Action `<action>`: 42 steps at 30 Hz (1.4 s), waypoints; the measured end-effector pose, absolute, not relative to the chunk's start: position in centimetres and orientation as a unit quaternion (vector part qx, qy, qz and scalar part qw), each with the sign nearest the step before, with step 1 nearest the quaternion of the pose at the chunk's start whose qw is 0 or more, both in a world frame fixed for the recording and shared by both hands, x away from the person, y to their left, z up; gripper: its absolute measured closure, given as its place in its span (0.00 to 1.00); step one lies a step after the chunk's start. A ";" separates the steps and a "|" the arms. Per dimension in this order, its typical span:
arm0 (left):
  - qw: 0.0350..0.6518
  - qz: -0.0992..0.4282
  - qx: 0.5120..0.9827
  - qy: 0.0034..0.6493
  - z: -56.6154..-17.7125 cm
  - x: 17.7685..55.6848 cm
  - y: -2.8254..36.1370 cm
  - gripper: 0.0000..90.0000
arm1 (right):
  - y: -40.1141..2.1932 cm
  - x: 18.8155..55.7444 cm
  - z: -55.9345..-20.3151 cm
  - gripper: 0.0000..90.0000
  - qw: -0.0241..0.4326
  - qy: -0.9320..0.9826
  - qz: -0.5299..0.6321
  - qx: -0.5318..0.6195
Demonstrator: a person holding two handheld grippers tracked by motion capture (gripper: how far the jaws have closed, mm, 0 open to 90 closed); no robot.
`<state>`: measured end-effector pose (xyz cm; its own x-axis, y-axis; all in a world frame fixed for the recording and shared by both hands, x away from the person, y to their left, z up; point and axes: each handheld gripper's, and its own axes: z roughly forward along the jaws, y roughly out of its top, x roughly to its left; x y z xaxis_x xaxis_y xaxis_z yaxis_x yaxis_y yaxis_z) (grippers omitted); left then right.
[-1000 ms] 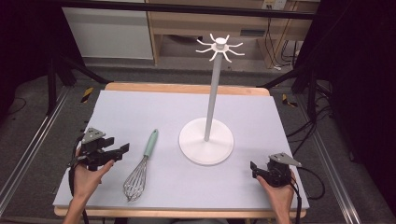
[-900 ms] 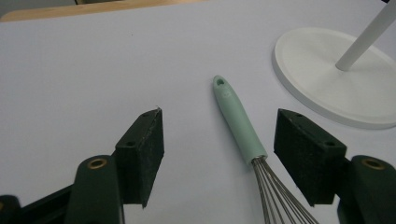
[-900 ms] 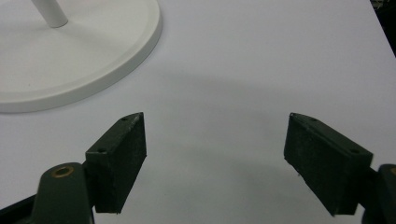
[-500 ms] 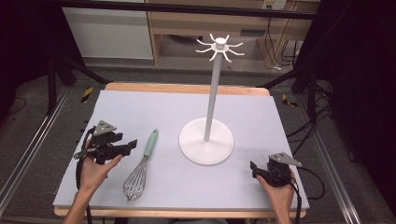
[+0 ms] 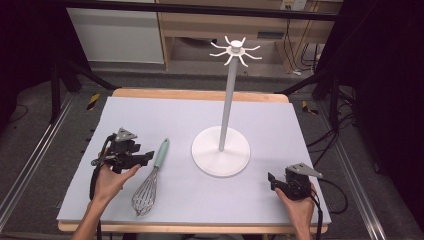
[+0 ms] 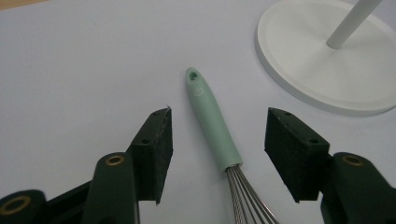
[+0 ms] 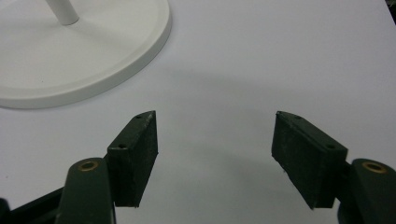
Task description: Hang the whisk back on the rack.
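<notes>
Straddling step: left gripper [image 6: 215, 140] has its jaws wide apart on either side of the whisk [image 6: 214, 122], lower centre of the left gripper view; nothing is held.
Whisk position: flat on the lavender mat [image 5: 180, 120], lower left of the high view, mint handle pointing to the upper right, wire head toward the near edge.
Grip advice: likely best to close on the mid handle, above the point where the wires begin, both pads square to its sides, so it does not roll or swivel.
Centring: the handle lies somewhat nearer the left-hand pad [image 6: 156, 149]; a small shift would even the gap.
Right gripper [image 7: 215, 158]: jaws spread wide, empty, over bare mat at the lower right of the high view, well apart from the whisk.
Hook stand [image 5: 221, 152]: white round base at centre with a tall pole and hooks on top; the base rim sits near the handle tip.
Obstruction: that rim, at the upper right of the left gripper view, probably limits any forward sweep; otherwise the mat is open.
</notes>
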<state>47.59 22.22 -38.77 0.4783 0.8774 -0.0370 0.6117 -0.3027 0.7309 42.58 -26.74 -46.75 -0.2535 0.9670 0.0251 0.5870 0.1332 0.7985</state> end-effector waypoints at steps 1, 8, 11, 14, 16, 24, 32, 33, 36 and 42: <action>0.347 0.187 0.787 0.475 -38.8 47.7 22.1 0.46 | -26.8 42.6 -46.7 0.36 0.263 0.706 0.360 0.551; 0.326 0.174 0.800 0.473 -39.5 48.1 21.0 0.48 | -26.8 42.7 -46.7 0.39 0.261 0.707 0.359 0.551; 0.314 0.168 0.805 0.474 -40.0 48.4 20.6 0.48 | -26.8 42.7 -46.6 0.40 0.257 0.706 0.360 0.554; 0.301 0.163 0.809 0.477 -40.5 48.8 20.3 0.49 | -26.8 42.7 -46.6 0.41 0.253 0.707 0.360 0.553; 0.296 0.159 0.810 0.480 -40.8 49.0 20.2 0.50 | -26.8 42.7 -46.6 0.42 0.250 0.708 0.361 0.552; 0.269 0.146 0.818 0.487 -42.4 49.9 19.6 0.53 | -26.6 42.7 -46.7 0.42 0.247 0.713 0.356 0.551; 0.252 0.126 0.819 0.499 -43.7 50.5 19.2 0.57 | -26.5 42.8 -46.8 0.42 0.245 0.717 0.354 0.548; 0.250 0.123 0.821 0.499 -43.9 50.6 19.2 0.57 | -26.5 42.8 -46.8 0.42 0.247 0.717 0.354 0.547; 0.246 0.113 0.824 0.497 -44.2 50.6 19.0 0.60 | -26.6 42.8 -46.8 0.43 0.246 0.717 0.354 0.548; 0.229 0.106 0.827 0.503 -44.8 51.1 18.8 0.66 | -26.5 42.8 -46.9 0.43 0.244 0.720 0.351 0.547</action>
<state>51.05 18.77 -44.79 0.4719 0.8799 -0.0554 0.7830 -0.3894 0.4851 42.85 -26.47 -46.87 -0.2836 0.9584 0.0324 0.6164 0.1563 0.7718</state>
